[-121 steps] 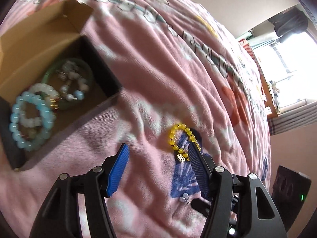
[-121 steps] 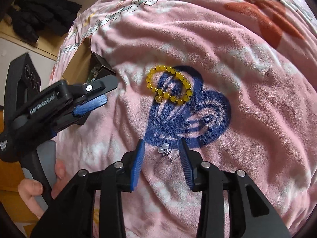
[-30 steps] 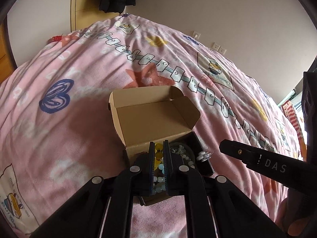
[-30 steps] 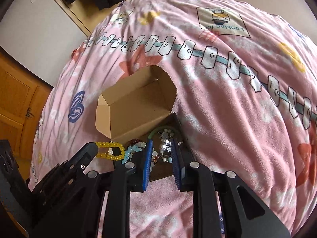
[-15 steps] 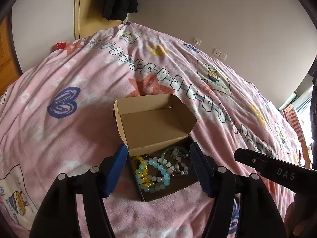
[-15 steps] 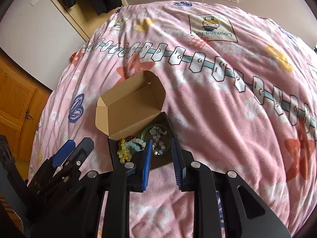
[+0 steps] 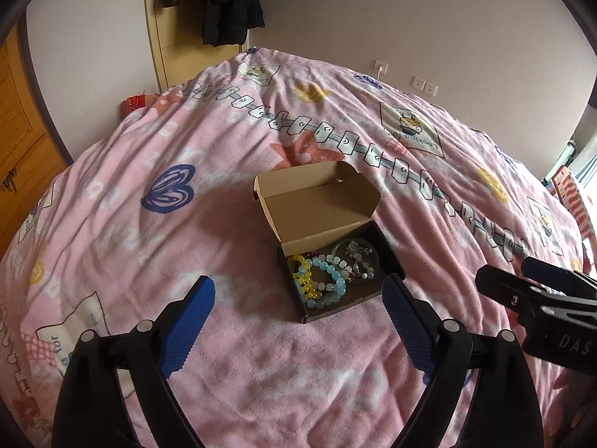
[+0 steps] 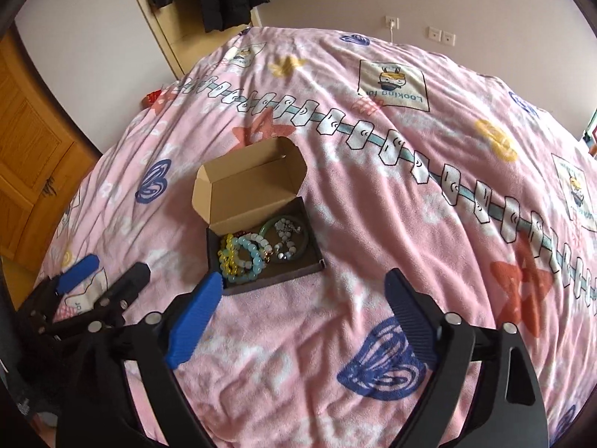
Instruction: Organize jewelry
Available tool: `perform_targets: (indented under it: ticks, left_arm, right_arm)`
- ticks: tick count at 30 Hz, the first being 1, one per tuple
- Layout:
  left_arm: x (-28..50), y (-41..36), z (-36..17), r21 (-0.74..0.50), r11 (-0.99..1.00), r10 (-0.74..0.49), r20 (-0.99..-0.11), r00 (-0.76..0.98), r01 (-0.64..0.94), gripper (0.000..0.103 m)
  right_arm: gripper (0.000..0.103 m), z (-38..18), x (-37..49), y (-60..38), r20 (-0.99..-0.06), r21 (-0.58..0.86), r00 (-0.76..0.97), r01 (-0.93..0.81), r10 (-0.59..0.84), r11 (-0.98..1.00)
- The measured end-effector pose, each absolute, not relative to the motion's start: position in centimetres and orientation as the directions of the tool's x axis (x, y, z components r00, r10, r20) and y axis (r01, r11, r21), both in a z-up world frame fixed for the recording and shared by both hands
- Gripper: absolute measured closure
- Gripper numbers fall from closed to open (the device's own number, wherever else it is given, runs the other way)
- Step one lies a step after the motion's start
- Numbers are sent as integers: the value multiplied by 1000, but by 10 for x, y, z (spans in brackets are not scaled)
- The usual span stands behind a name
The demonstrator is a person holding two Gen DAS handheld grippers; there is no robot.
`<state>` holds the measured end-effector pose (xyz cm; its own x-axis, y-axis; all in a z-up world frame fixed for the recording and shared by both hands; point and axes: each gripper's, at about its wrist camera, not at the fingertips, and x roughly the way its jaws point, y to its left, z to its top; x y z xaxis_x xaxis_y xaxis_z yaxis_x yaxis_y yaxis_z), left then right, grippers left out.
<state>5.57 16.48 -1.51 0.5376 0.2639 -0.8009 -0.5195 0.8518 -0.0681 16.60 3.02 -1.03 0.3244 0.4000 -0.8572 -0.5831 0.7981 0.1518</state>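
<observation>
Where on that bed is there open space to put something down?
Bare pink blanket lies between the claws and the open cardboard box, and right of it. The box floor is crowded: yellow, blue bead bracelets and a green bangle.

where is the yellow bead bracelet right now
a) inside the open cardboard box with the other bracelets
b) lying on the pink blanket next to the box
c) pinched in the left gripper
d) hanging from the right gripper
a: the yellow bead bracelet lies inside the open cardboard box, against the light blue bead bracelet, while the left gripper and right gripper are both open and empty.
</observation>
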Motion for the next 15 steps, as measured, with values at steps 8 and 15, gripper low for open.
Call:
perform_targets:
  ticks: [8,15]
  left_arm:
    - [45,158,-4,-41,872,266,-796,543,-487,11]
    - [42,159,-5,-45,867,263,-805,533,-496,8]
  right_arm:
    - [7,5,150,13,-845,167,346,-555,408,815]
    - [7,10,148,9,-842,177,351,-539,410,824]
